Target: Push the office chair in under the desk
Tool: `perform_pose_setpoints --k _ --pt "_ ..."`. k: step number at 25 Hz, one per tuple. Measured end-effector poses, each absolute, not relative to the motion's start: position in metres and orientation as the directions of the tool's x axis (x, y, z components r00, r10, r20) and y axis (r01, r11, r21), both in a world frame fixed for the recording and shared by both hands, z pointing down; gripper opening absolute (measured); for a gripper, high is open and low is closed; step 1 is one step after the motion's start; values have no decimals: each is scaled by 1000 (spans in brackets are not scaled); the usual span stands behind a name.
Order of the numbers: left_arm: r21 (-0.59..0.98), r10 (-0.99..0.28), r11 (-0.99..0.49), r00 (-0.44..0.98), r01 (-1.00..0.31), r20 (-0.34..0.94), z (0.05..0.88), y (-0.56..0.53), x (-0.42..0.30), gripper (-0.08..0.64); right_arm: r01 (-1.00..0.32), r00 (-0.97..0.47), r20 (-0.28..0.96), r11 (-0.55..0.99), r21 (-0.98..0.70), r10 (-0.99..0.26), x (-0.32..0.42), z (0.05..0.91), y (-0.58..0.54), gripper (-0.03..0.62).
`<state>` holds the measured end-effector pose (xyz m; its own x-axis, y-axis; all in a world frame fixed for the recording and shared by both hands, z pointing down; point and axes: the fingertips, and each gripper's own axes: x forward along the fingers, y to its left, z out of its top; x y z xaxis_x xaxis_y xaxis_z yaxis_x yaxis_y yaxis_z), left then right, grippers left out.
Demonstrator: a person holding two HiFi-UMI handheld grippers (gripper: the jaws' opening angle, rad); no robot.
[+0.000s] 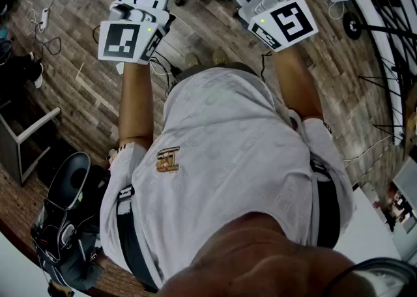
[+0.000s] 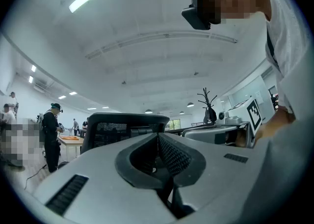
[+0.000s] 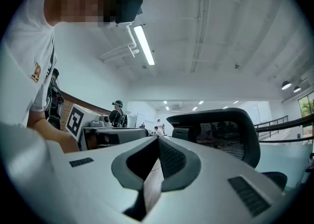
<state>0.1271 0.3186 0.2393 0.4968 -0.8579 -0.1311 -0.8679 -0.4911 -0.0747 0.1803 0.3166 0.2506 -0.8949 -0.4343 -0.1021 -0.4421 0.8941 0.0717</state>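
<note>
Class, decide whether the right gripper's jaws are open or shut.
Shut, empty: in its own view the right gripper has jaws meeting along one line; the office chair stands beyond them.

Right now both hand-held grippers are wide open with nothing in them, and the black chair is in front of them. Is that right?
Not quite: the jaws are shut, not wide open. The left hand-held gripper and the right hand-held gripper each show closed, empty jaws in their own gripper views, with the black chair ahead.
</note>
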Motion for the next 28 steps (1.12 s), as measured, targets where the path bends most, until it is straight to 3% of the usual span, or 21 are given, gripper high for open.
perform_pose_setpoints --k 16,28 --pt "-97 -854 -500 509 -860 -105 247 309 116 23 -455 -891 -76 882 123 -448 173 255 309 37" --pt "-210 -846 -515 533 -831 -32 263 286 91 25 -514 -848 23 831 212 -530 162 272 281 37"
